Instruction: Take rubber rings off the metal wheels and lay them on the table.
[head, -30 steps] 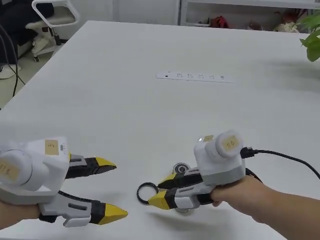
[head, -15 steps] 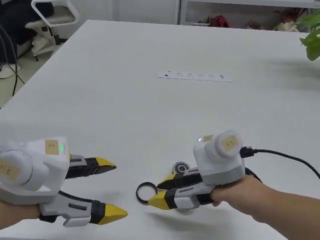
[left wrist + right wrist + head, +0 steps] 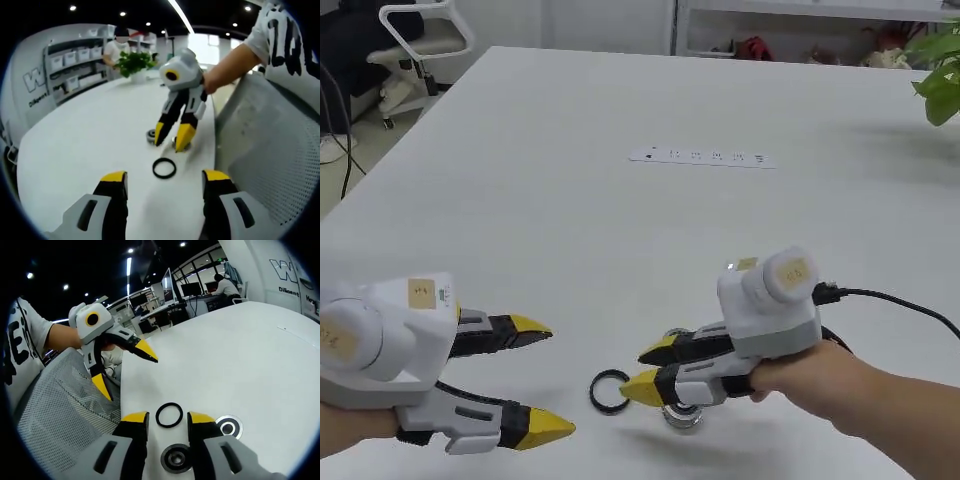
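Since a second ago the rubber ring (image 3: 593,391) has come out of my right gripper (image 3: 648,368), whose tips have drawn back a little toward the right. The ring now lies flat on the tabletop close to the near edge.

Nearest me, by the near-left edge, my left gripper (image 3: 548,378) hangs with its jaws spread wide and nothing between them. The ring sits between the two grippers, just beside the lower tip of the right one. That gripper's jaws are partly parted and carry nothing. In the right gripper view the ring (image 3: 169,415) lies just past the tips, one metal wheel (image 3: 176,458) sits on the table below the jaws, and a second wheel (image 3: 229,427) is just to its right. I cannot tell whether either still wears rubber. Further off, toward the far edge, lies a white power strip (image 3: 702,156).

My worry is the lower tip: any sweep to the left would drag the freed ring along. Both wheels stand loose and unbraced near the near edge, so I judge a pull on one could skid it off.
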Tool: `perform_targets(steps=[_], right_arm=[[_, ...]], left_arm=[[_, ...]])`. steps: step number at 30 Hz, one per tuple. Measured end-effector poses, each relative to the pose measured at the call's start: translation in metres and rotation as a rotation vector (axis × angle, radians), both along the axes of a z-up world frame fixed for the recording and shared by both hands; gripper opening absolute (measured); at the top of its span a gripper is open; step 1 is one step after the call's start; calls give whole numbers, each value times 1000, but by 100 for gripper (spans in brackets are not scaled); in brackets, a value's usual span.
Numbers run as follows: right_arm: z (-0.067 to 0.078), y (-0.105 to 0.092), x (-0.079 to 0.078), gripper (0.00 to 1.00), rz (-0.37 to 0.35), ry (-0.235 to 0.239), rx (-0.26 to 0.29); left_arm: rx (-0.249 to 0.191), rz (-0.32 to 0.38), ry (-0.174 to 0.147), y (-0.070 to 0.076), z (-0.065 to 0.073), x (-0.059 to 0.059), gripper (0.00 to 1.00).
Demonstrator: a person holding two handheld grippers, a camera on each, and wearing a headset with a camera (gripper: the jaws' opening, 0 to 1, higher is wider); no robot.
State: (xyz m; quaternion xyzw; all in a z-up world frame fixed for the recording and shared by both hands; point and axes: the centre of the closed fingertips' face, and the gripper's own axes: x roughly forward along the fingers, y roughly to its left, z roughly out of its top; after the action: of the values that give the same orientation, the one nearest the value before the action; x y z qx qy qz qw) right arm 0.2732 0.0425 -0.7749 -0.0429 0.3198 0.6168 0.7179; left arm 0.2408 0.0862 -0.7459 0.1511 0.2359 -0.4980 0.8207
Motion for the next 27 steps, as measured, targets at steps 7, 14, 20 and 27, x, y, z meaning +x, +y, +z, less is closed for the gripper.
perform_targets(steps=[7,14,20,27], right_arm=[[15,-12,11,29,-24,-40,14],[29,-25,20,31,-64,-61,39],[42,-37,24,35,-84,-102,54],[45,-55,21,42,-94,-150,45]], left_arm=[[-11,6,-12,0,7,4,61],[-25,20,-28,3,16,10,62],[-41,34,-50,5,27,16,63],[-47,42,-70,7,34,19,64]])
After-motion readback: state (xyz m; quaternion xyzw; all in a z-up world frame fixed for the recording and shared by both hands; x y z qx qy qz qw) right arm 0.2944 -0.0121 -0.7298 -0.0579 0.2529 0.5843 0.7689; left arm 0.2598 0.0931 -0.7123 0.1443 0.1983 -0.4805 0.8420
